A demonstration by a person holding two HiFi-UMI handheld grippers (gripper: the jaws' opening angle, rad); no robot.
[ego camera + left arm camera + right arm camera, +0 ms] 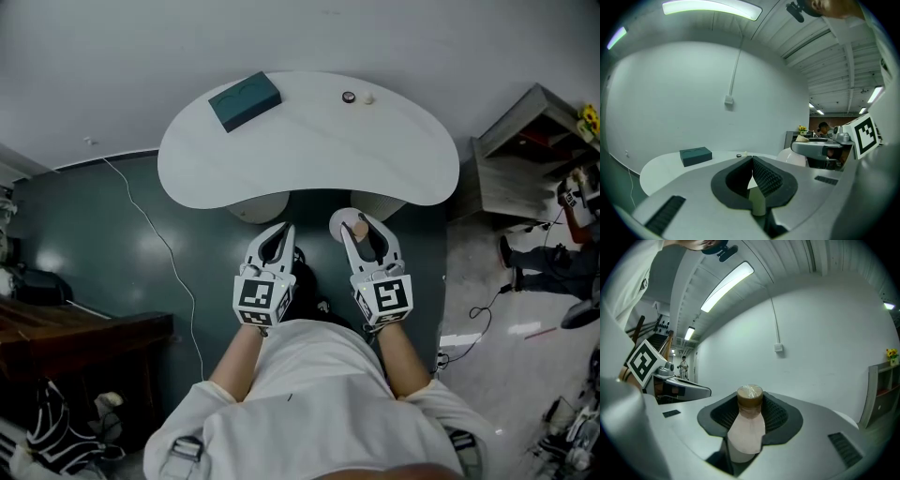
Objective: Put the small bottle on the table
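Head view first: holds the left tongs [280, 232] and the right tongs [364, 234] side by side, close to the body and over the dark floor [122, 244], short of the near edge of the white bench [309, 155]. Shows a pale pinkish bit of the small bottle [359, 227] between the right pair; not yet on the bench. Leaves most of the bench top bare, with only a teal box [244, 100] at the far left and two tiny items [349, 97] near the far edge (too small to name). Left gripper view next: pads met at the tips with nothing caught there, so closed and empty; looks across toward the bench and the teal box on it. Right gripper view last: clamped on the small bottle, ribbed pads pressing its pale body from both sides, brown cap standing just clear of the tips. Cannot tell from here whether upright or tipped relative to the bench. Judged as the carry step: bottle in grasp, bench not yet reached. Calls next for a reach forward over the bare middle of the top, a lowering until the base rests flat, then a parting of the right tongs and a straight withdrawal. Likely to topple if let go while tilted, being narrow.
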